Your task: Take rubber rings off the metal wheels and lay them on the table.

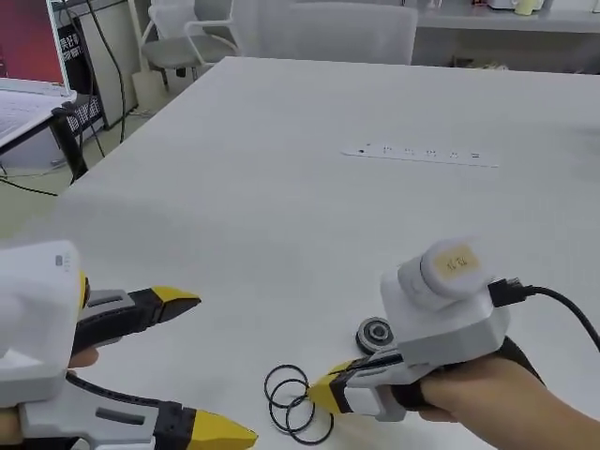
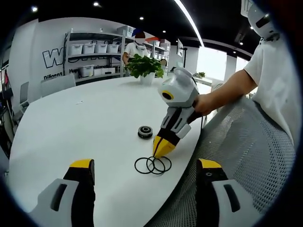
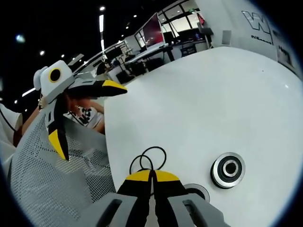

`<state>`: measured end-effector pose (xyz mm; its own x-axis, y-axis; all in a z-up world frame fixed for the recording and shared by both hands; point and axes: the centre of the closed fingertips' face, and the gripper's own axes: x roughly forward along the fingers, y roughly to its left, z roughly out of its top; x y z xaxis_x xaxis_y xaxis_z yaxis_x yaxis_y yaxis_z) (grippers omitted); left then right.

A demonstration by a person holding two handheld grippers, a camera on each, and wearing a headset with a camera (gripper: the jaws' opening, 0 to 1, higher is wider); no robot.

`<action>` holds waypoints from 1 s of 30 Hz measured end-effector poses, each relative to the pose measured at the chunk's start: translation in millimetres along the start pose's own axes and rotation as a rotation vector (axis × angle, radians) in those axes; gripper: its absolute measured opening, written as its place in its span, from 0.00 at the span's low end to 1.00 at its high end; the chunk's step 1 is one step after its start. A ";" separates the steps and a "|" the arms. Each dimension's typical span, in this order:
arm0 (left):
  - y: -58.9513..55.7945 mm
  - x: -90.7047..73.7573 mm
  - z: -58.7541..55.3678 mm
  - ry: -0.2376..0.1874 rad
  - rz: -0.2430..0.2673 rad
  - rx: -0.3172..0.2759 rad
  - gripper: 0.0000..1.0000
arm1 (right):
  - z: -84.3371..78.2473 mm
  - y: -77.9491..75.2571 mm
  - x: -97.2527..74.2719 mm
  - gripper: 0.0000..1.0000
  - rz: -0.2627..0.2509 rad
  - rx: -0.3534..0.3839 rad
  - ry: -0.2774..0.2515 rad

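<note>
Three black rubber rings point(image 2: 152, 165) lie flat and overlapping in a small cluster near the front edge of the white tabletop point(image 1: 281, 187), which looks like a chosen drop spot: close to the person, so each ring goes down with little reach. The right gripper point(image 3: 151, 176) has its yellow jaws pressed together, and its tip rests at the cluster. In its own view the rings run right up under the tip, so it may be laying one down or nudging it (whether a ring is actually pinched between the jaws cannot be told). Just beside that gripper, a little farther from the edge, sits a metal wheel point(image 3: 228, 169), flat on its face and apart from the rings. A dark band shows around its pale rim, and I judge this may be a ring not yet off. The left gripper point(image 1: 202, 366) hangs at the near edge with its jaws spread wide and nothing between them, pointed toward the rings and the wheel. That pose fits readiness to steady the wheel while the other gripper peels. A white power strip point(image 1: 422, 153) lies well away across the tabletop, clear of the work.
</note>
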<state>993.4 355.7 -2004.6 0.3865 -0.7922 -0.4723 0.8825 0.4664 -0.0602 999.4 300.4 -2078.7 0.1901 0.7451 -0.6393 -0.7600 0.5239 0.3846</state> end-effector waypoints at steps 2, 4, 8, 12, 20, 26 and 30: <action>-0.1 0.0 -0.1 0.001 -0.001 0.000 0.86 | 0.2 -0.2 0.5 0.00 -0.002 -0.004 0.001; 0.2 -0.1 -0.3 0.002 0.000 0.001 0.86 | 0.5 -0.4 1.2 0.00 -0.006 -0.008 0.001; 0.1 0.0 -0.5 0.002 -0.001 0.000 0.86 | 1.5 -1.0 2.7 0.00 -0.015 -0.026 -0.001; 0.2 0.0 -1.1 0.006 -0.002 0.002 0.86 | 2.5 -2.2 3.0 0.00 -0.027 -0.049 0.000; 0.4 0.0 -2.6 0.013 -0.003 0.003 0.85 | 5.5 -6.3 0.6 0.00 -0.040 -0.050 -0.015; 0.1 0.1 -4.3 0.022 -0.005 0.003 0.85 | 7.2 -2.7 -0.8 0.07 -0.019 -0.055 -0.014; 0.3 0.1 -4.3 0.023 -0.004 0.004 0.85 | 11.0 -4.1 -5.1 0.06 -0.025 -0.061 -0.025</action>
<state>992.6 357.4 -2008.4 0.3766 -0.7846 -0.4925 0.8852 0.4615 -0.0583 1008.4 299.0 -2069.7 0.2243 0.7429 -0.6308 -0.7914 0.5165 0.3269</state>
